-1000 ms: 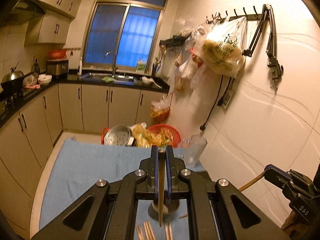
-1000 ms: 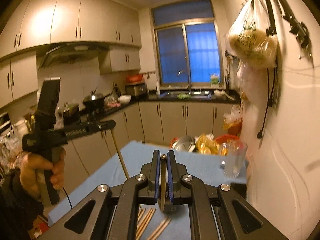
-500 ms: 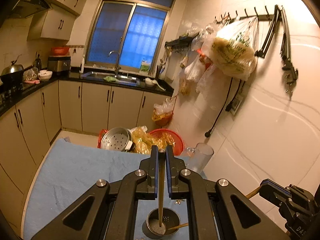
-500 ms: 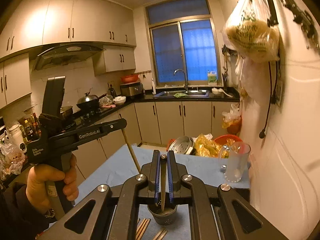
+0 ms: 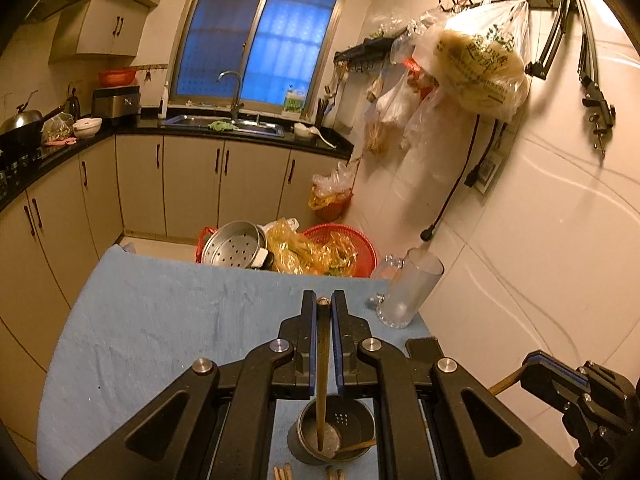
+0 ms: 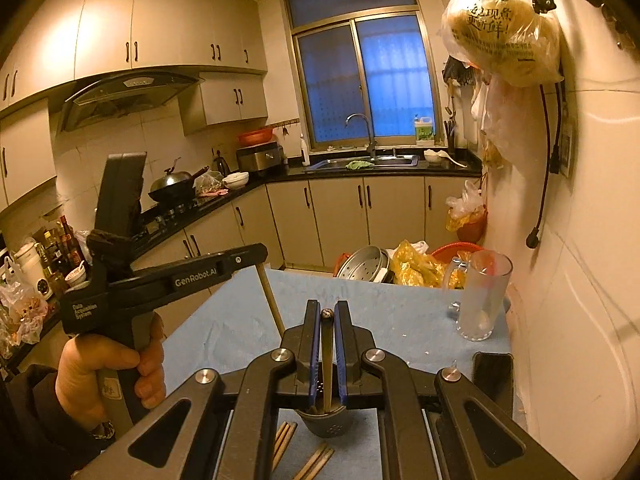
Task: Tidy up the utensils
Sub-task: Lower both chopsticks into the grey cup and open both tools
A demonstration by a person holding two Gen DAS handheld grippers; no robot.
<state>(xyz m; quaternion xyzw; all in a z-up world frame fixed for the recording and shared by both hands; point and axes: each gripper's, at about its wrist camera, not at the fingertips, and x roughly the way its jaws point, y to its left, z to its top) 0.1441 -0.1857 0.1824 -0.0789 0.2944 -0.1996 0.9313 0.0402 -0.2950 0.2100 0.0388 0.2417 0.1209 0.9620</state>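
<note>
Up close, left gripper (image 5: 323, 307): clamped on a chopstick (image 5: 322, 380), tip down inside the metal cup (image 5: 335, 434)
Right gripper (image 6: 328, 312): pinched shut on a second chopstick (image 6: 328, 364) over the cup, tip hidden behind the rim
Loose chopsticks (image 6: 316, 460): on blue cloth (image 5: 160, 328), cut off by gripper bodies
Glass mug (image 6: 482, 300): near wall
</note>
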